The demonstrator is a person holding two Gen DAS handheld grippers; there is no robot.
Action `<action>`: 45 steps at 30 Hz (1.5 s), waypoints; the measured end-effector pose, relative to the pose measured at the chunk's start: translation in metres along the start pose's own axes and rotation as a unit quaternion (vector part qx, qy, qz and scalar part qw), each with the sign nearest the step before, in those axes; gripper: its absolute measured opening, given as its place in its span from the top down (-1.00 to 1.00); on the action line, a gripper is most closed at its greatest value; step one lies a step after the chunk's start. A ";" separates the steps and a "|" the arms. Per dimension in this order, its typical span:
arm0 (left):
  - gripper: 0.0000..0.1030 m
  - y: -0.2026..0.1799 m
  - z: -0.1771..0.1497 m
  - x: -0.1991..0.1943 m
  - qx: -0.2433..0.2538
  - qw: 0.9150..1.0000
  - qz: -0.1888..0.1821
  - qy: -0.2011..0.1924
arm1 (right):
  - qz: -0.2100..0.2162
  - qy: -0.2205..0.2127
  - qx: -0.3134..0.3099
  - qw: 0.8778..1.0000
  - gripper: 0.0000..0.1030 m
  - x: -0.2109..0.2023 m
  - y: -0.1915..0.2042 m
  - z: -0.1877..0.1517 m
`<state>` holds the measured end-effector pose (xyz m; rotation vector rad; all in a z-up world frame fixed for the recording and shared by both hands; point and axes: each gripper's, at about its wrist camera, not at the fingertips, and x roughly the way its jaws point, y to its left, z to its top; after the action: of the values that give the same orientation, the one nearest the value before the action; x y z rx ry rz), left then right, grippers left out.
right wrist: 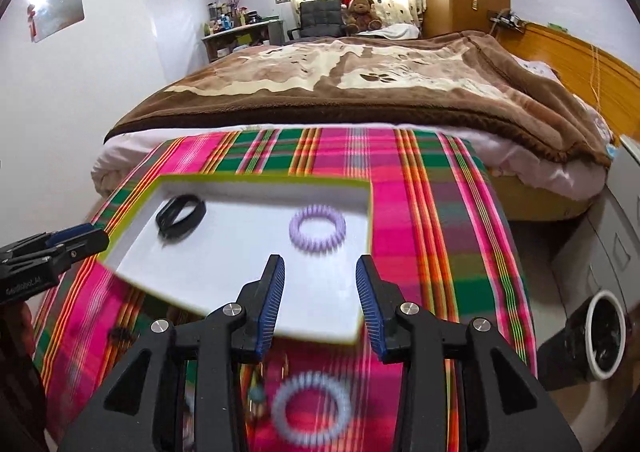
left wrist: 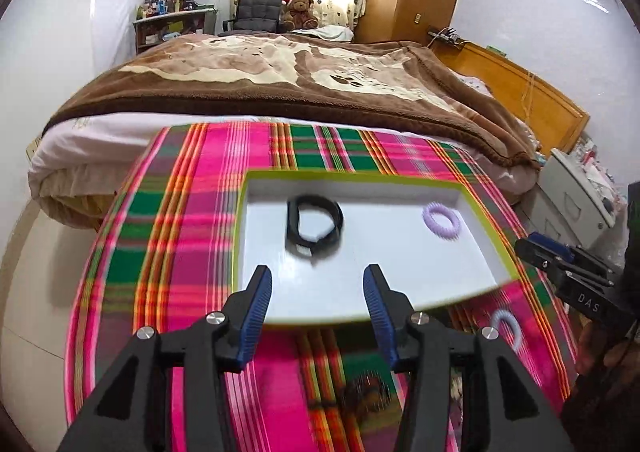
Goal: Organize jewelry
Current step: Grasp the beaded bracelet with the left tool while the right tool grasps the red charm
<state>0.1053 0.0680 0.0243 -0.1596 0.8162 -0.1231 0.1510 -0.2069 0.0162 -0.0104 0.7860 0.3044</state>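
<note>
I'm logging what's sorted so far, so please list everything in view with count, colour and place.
tray: one, white with yellow-green rim, on the plaid cloth.
black band: one, black, in the tray's left part.
purple coil ring: one, lilac, in the tray's right part.
pale coil ring: one, bluish white, on the cloth in front of the tray.
plaid cloth: one, pink, green and orange, under the tray.
bed: one, brown and cream blanket, behind the cloth.
teddy bear: one, brown with red hat, beyond the bed.
left gripper: one, black with blue pads, open and empty.
right gripper: one, black with blue pads, open and empty.
</note>
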 end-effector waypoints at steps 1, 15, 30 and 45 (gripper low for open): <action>0.04 0.001 -0.005 -0.003 -0.004 1.000 -0.006 0.002 | 0.002 0.002 0.003 1.000 0.25 -0.003 -0.001 -0.005; 0.02 0.013 -0.045 -0.029 -0.046 0.998 -0.034 0.001 | 0.036 0.025 0.036 0.998 0.11 -0.039 0.005 -0.078; -0.11 0.015 -0.070 -0.036 -0.046 0.998 -0.017 0.025 | 0.002 0.061 -0.013 0.998 0.11 -0.022 0.033 -0.107; -0.10 0.004 -0.073 -0.023 -0.024 0.998 -0.028 0.043 | -0.024 0.044 -0.017 0.999 0.75 -0.026 0.029 -0.113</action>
<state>0.0364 0.0690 -0.0086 -0.2232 0.9009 -0.1639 0.0472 -0.1996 -0.0421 -0.0741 0.8668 0.2738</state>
